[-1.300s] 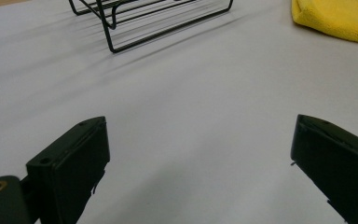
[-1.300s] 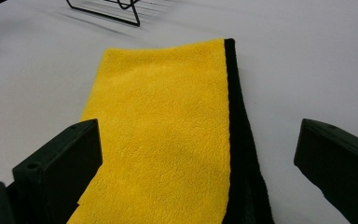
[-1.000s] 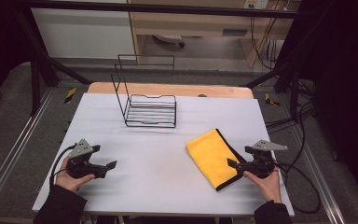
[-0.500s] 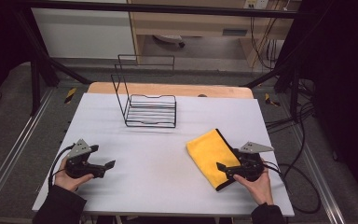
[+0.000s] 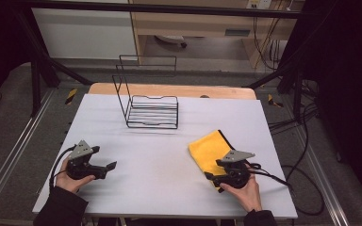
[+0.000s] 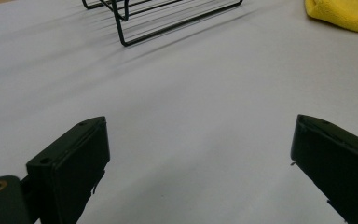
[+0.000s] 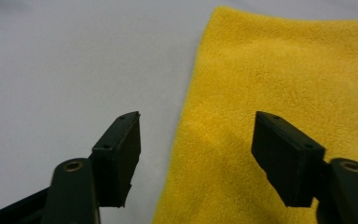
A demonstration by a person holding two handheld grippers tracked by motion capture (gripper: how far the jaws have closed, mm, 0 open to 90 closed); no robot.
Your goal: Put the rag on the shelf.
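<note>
A folded yellow cloth (image 5: 209, 147) with a dark edge lies on the white table (image 5: 160, 155), right of centre. My right gripper (image 5: 210, 177) hovers low over the cloth's near end. In the right gripper view the cloth (image 7: 284, 70) has its left edge running between the jaws of the right gripper (image 7: 196, 144). Those jaws have just been closing and stand partly apart, with the pads not pressing on the fabric. My left gripper (image 5: 109, 166) rests at the table's near left, open, and the left gripper view shows bare table between the jaws of this gripper (image 6: 200, 154).
A black wire rack (image 5: 153, 113) stands at the back of the table, left of centre; its base (image 6: 168, 18) shows far ahead of the left gripper, with the cloth (image 6: 345, 14) off to the right. Cables trail off the table's right edge.
My right gripper has slid left along the table's near side, over the cloth's near corner, and its jaws stand narrower. The left gripper has stayed put.
</note>
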